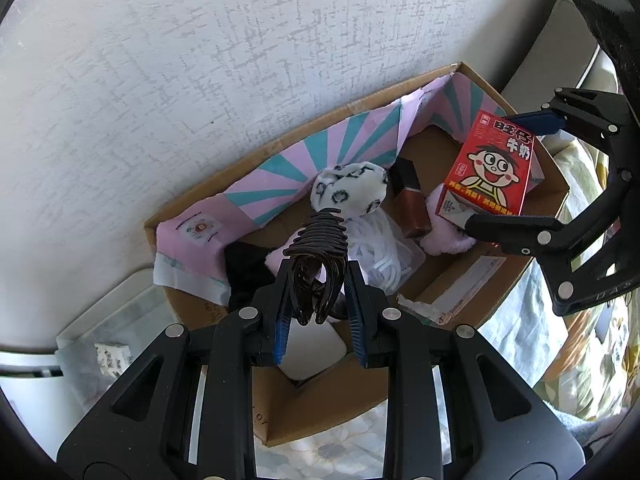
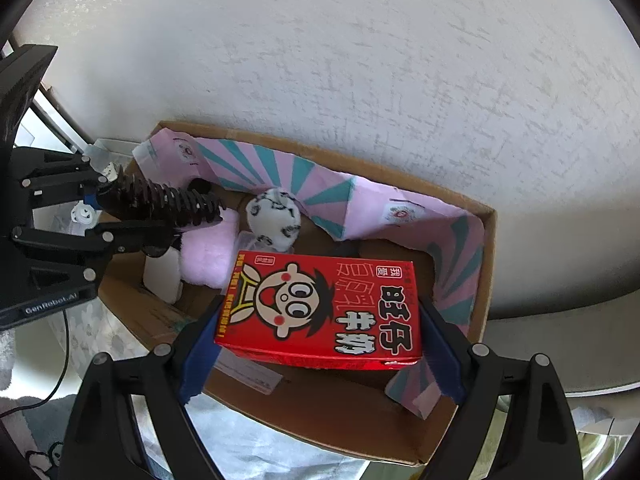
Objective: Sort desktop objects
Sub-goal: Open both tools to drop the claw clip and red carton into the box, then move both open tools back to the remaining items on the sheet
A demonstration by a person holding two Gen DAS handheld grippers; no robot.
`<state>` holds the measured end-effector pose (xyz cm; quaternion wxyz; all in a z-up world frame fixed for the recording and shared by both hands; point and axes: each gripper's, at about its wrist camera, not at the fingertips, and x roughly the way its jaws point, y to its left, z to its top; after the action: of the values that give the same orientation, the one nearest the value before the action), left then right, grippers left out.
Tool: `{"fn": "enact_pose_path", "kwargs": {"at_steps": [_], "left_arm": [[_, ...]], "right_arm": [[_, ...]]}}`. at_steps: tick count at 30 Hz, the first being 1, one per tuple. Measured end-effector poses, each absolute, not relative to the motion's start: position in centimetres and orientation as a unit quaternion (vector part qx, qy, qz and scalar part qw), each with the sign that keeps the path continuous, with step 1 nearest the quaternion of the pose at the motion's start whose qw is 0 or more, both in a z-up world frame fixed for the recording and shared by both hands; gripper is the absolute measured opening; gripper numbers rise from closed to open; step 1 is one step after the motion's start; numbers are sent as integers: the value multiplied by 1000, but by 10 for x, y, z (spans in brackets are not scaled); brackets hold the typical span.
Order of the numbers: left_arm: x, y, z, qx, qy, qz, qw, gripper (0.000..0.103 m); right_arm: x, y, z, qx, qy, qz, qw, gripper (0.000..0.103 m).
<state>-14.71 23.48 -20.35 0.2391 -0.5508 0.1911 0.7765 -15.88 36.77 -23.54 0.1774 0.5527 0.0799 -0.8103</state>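
Right-wrist view: right gripper clamps milk carton, hiding box floor; left gripper pinches hair claw.

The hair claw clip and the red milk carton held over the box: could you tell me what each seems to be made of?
Hair claw clip: probably hard plastic, dark and glossy, with highlights on its curved teeth. Red milk carton: likely printed, coated paperboard, with sharp folded edges and a slight sheen.
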Motion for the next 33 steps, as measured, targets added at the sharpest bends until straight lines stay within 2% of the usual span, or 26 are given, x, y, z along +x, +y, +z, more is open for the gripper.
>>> {"fn": "enact_pose_path", "kwargs": {"at_steps": [10, 12, 13, 14, 15, 17, 21, 33], "left_arm": [[-144, 230, -196, -550, 202, 778, 228, 23], [-145, 229, -194, -555, 204, 778, 215, 32], [-144, 229, -193, -555, 204, 778, 210, 60], [-142, 229, -191, -553, 202, 780, 212, 95], [-141, 228, -191, -544, 218, 786, 197, 103], [-136, 226, -185, -518, 231, 797, 207, 103], [-137, 223, -175, -520, 181, 800, 238, 103], [-127, 163, -154, -494, 157, 827, 217, 103]], "right_arm": [[-162, 346, -229, 545, 121, -809, 183, 88], [-161, 343, -229, 537, 131, -814, 179, 89], [-160, 342, -229, 536, 135, -814, 178, 97], [-160, 341, -230, 537, 139, -814, 175, 103], [-159, 341, -229, 535, 142, -815, 173, 103], [-156, 342, -227, 533, 140, -815, 177, 103], [-152, 346, -220, 527, 131, -822, 169, 103], [-136, 327, -211, 532, 139, -821, 156, 103]]}}
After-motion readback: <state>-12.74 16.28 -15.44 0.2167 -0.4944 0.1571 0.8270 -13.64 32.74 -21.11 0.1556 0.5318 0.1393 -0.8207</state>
